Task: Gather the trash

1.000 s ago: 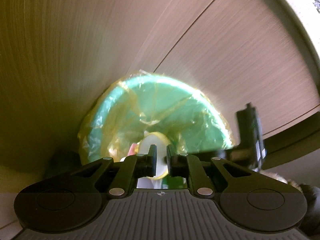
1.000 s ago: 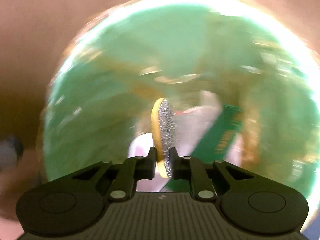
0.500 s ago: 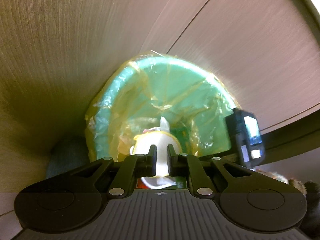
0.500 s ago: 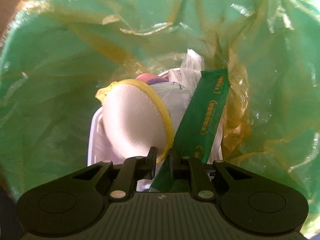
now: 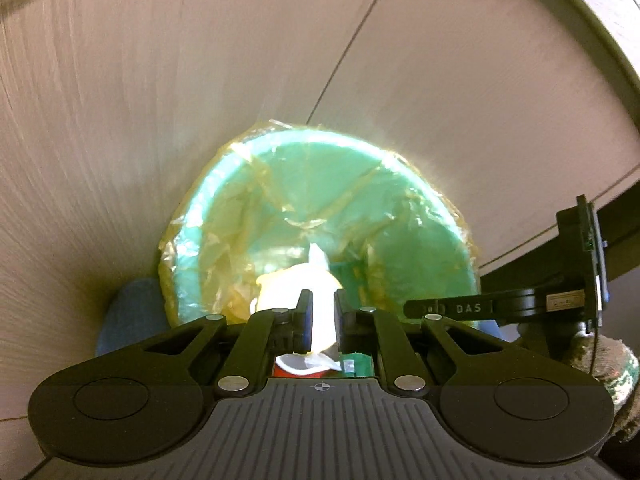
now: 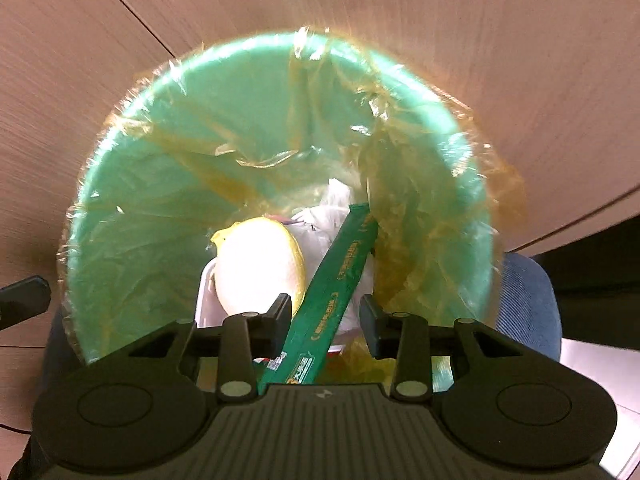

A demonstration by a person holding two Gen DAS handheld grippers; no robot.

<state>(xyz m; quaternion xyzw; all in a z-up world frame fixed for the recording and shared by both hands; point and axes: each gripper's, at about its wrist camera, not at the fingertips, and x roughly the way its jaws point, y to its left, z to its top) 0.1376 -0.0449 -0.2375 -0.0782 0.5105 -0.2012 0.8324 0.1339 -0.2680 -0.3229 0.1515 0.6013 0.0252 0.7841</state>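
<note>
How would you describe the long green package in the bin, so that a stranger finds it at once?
Look into the green bin with the yellowish plastic liner, standing on the wooden floor. Among the trash at its bottom, the long green package leans diagonally beside a round white pad with a yellow rim. It is the only long, flat, dark green strip with yellow print.

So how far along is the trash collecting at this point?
Done: a white round pad with a yellow rim and a long green wrapper lie in the green bin with the yellow liner. In hand: nothing; the right gripper has just been opening and is empty, the left gripper shut. Further trash isn't visible.
</note>
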